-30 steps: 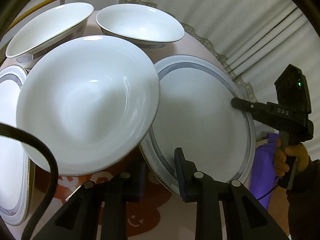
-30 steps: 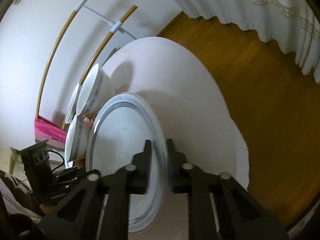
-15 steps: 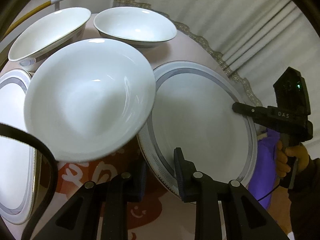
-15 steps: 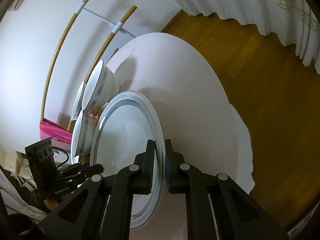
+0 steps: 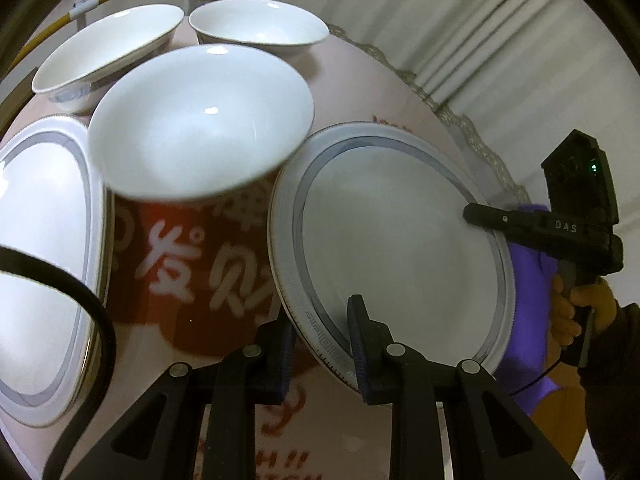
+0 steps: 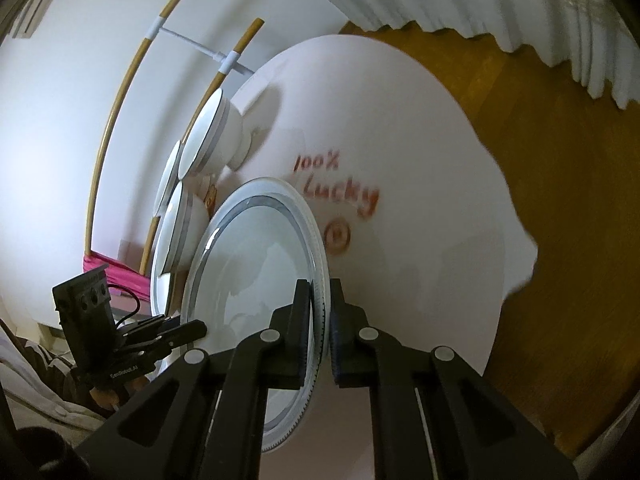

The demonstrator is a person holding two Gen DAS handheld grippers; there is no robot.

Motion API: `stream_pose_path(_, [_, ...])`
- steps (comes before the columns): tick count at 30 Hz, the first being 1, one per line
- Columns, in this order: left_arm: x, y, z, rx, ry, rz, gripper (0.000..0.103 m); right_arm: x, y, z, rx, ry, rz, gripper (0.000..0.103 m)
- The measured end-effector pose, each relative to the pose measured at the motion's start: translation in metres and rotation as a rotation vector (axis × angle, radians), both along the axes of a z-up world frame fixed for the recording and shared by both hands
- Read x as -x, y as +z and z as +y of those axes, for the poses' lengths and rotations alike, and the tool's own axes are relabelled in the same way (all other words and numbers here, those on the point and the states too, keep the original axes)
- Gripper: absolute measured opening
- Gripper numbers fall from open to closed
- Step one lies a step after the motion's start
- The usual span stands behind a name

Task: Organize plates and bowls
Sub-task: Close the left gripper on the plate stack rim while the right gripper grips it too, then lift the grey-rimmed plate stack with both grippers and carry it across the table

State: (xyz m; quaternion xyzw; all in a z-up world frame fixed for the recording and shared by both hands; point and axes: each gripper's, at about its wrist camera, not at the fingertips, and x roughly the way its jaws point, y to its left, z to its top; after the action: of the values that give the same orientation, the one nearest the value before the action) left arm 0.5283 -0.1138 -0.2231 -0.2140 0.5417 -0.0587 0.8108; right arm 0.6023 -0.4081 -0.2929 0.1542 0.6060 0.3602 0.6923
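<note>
A grey-banded white plate (image 5: 400, 236) is lifted off the pink table, held at two rims. My left gripper (image 5: 320, 340) is shut on its near rim. My right gripper (image 6: 320, 320) is shut on the opposite rim of the same plate (image 6: 256, 280), and shows in the left wrist view (image 5: 500, 220). A large white bowl (image 5: 200, 124) stands to the left of the plate. Two more white bowls (image 5: 108, 48) (image 5: 258, 22) stand behind it. A second banded plate (image 5: 40, 256) lies at the far left.
The round pink table (image 6: 400, 140) carries red lettering and a red patch (image 5: 180, 252). A bamboo rack (image 6: 120, 92) and white wall are beyond it. White curtains (image 5: 460, 40) hang behind. Wooden floor (image 6: 560, 160) lies past the table edge.
The plate has risen and shifted right, clear of the large bowl, with both grippers still on its rims. More of the red print on the table shows beneath it.
</note>
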Motion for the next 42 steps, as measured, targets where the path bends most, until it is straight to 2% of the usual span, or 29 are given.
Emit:
stream_pose_path(7, [0.02,0.011,0.02,-0.002,-0.122,-0.016,0.021,0.05,0.006,-0.002,0.012,-0.079,-0.005,0.008])
stream_pose_path(12, [0.027,0.02,0.042,-0.032,-0.193,-0.023,0.021,0.085,0.007,0.008,-0.007,-0.141,0.001,0.008])
stream_pose_path(20, [0.057,0.029,0.084,-0.066,-0.251,-0.017,0.021,0.128,0.002,0.04,-0.039,-0.199,0.012,0.008])
stream_pose_path(27, [0.087,0.045,0.111,-0.07,-0.263,-0.02,0.021,0.142,0.003,0.074,-0.051,-0.207,0.004,0.008])
stream_pose_path(42, [0.102,0.055,0.147,-0.077,-0.271,-0.035,0.022,0.147,0.009,0.129,-0.07,-0.199,-0.016,0.008])
